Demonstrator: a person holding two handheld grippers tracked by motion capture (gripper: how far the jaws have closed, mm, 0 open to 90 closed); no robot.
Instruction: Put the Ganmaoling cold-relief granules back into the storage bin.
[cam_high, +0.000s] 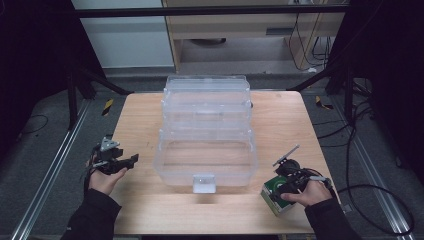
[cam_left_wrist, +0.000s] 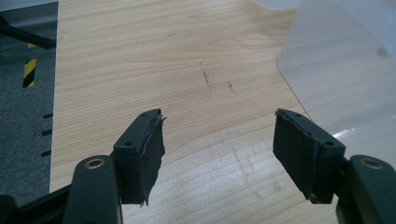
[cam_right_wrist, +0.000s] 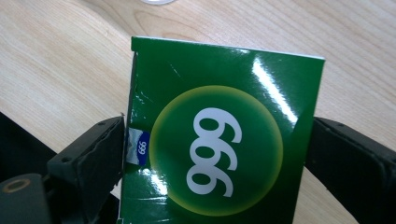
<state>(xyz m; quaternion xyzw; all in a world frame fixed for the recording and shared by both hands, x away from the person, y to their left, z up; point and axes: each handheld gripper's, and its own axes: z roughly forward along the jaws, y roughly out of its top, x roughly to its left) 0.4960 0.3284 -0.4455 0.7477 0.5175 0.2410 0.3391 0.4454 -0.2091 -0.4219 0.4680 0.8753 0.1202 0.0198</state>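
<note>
Green box (cam_right_wrist: 224, 140) between right gripper (cam_right_wrist: 217, 144) jaws, bottom edge cut off

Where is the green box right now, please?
The green box sits at the table's near right corner in the high view, between the jaws of the right hand-held gripper.

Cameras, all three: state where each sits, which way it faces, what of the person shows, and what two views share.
High view: fixed above the person's side, looking forward and down on the light wooden table and clear plastic tiered box; both forearms, left tool, right tool.
Left gripper view: rides the left tool, looking along its open jaws at bare tabletop and the box's edge.
Right gripper view: rides the right tool, jaws against the green glossy "999" carton.
Shared: high and right gripper views both show the carton.
</note>
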